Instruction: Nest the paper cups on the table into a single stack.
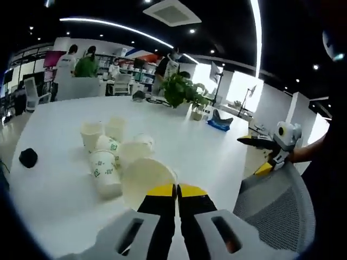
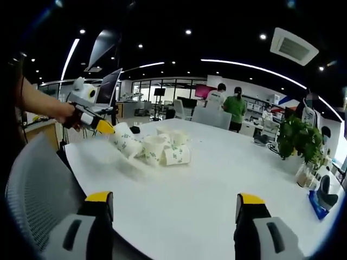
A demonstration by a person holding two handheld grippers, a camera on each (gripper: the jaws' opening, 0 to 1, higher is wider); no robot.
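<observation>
L gripper (image 1: 177, 190): jaws clenched on rim of a paper cup (image 1: 145, 180) lying on its side, mouth toward the jaws. Remaining cups (image 1: 108, 146) clustered on white table (image 1: 190, 146) just beyond and left of jaw tips, some upright, some tipped. R gripper (image 2: 173, 201): jaws released, spread wide, nothing between; cup cluster well ahead, left of centre. Potted plant (image 1: 181, 91) far beyond.

Left gripper (image 1: 177, 190) jaws together, right gripper (image 2: 176, 206) jaws apart.
</observation>
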